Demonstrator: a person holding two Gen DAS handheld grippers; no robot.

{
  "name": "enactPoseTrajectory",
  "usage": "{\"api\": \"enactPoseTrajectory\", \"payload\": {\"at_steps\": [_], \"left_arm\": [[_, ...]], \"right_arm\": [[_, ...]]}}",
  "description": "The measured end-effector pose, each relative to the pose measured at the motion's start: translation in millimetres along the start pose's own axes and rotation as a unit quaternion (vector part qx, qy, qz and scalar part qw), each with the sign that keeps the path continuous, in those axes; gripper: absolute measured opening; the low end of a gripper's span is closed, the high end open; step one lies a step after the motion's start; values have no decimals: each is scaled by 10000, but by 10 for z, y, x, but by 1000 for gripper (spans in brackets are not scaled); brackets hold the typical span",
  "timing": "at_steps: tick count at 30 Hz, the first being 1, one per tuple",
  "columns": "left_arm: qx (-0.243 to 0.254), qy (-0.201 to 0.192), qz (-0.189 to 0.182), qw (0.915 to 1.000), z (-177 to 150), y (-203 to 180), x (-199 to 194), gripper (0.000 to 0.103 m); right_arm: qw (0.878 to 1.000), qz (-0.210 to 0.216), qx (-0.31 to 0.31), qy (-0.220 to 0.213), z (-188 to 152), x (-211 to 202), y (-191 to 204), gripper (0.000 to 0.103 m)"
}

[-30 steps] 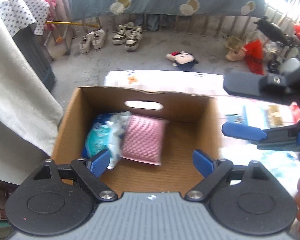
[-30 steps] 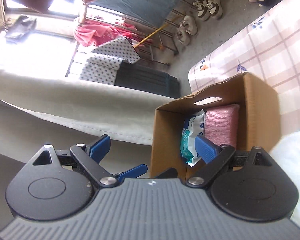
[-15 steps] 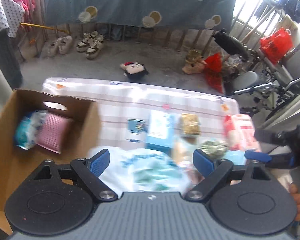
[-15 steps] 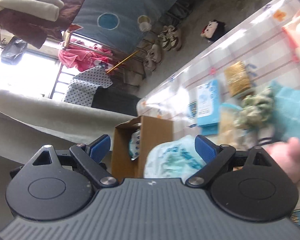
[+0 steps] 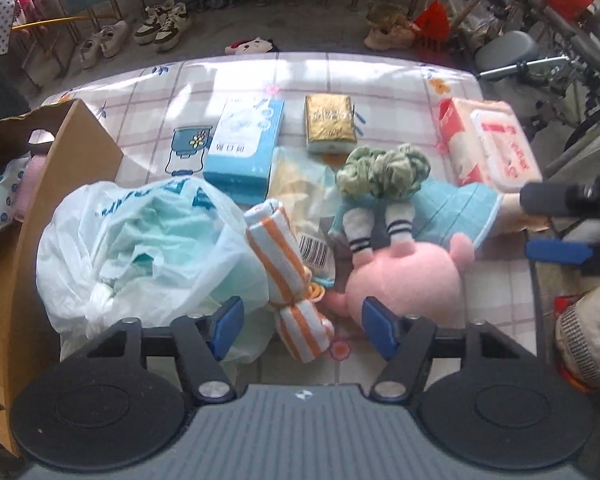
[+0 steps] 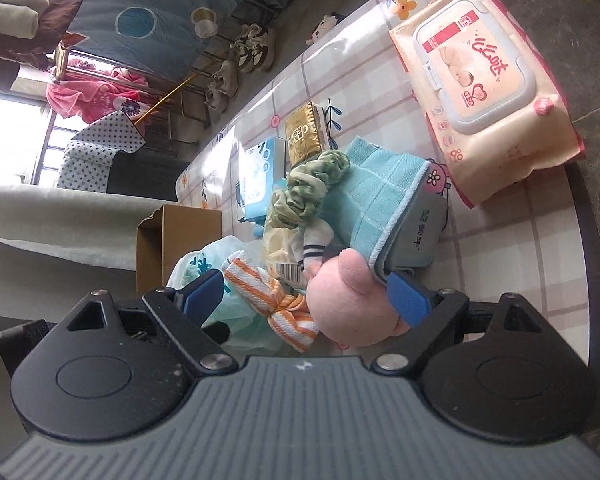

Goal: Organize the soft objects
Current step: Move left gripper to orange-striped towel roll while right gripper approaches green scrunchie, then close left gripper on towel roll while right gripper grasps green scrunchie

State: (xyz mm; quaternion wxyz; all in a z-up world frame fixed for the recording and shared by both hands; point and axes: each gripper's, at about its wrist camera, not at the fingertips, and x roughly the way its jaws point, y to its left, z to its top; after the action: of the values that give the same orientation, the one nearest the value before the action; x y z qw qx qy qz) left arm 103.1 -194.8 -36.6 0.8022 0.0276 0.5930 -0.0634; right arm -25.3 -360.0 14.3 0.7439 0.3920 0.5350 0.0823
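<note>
Item one, nearest you: left gripper (image 5: 302, 330), jaws just narrowed and standing half apart over the orange-striped rolled towel (image 5: 288, 276), whose lower end lies between them; the pads are not yet pressing on it. Centre the roll at its tied waist before you close, and keep the left pad clear of the plastic bag (image 5: 140, 248) bulging just beside it, or you will likely pinch film along with cloth. Item two: right gripper (image 6: 306, 298), jaws wide apart, empty, poised over the pink plush (image 6: 348, 300); take it across the round body, not the ear. Item three, mid-bench: a doll with green hair (image 5: 382, 168) lying on a folded teal cloth (image 5: 456, 208), touching the plush; lift slowly so it does not drag. Item four, farther: blue tissue pack (image 5: 246, 144), gold packet (image 5: 330, 122), wet-wipes pack (image 5: 492, 140). Item five, left edge of the bench (image 5: 380, 76): cardboard box (image 5: 72, 148), already holding a pink item and a wipes pack, your destination. Beyond: shoes and a toy on the floor.
</note>
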Motion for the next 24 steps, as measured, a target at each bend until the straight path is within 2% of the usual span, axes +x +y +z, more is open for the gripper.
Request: {"api": "enactPoseTrajectory", "payload": {"at_steps": [3, 5, 7, 9, 11, 16, 19, 24], "left_arm": [[-280, 100, 64, 9995, -106, -37, 127, 59], [-481, 169, 212, 9985, -151, -63, 213, 54], [-649, 219, 458, 9966, -176, -88, 294, 52], [-871, 238, 525, 9945, -186, -99, 366, 51], [-1116, 249, 468, 9923, -181, -82, 427, 51], [-1614, 227, 556, 9851, -153, -12, 579, 51], [-1885, 226, 532, 9804, -160, 79, 649, 51], [-2040, 275, 454, 9775, -165, 158, 757, 49]], "right_arm": [[9997, -10, -240, -1, 146, 65, 125, 89], [9990, 3, -438, 45, 286, 123, 235, 89], [9964, -75, -829, 140, 439, 209, 369, 89], [9909, -165, -1287, 344, 590, 346, 507, 90], [9816, -293, -1795, 588, 710, 512, 638, 90], [9478, -505, -2950, 1100, 846, 929, 881, 90], [9322, -585, -3292, 1385, 901, 1151, 924, 90], [9166, -672, -3549, 1714, 896, 1398, 931, 89]]}}
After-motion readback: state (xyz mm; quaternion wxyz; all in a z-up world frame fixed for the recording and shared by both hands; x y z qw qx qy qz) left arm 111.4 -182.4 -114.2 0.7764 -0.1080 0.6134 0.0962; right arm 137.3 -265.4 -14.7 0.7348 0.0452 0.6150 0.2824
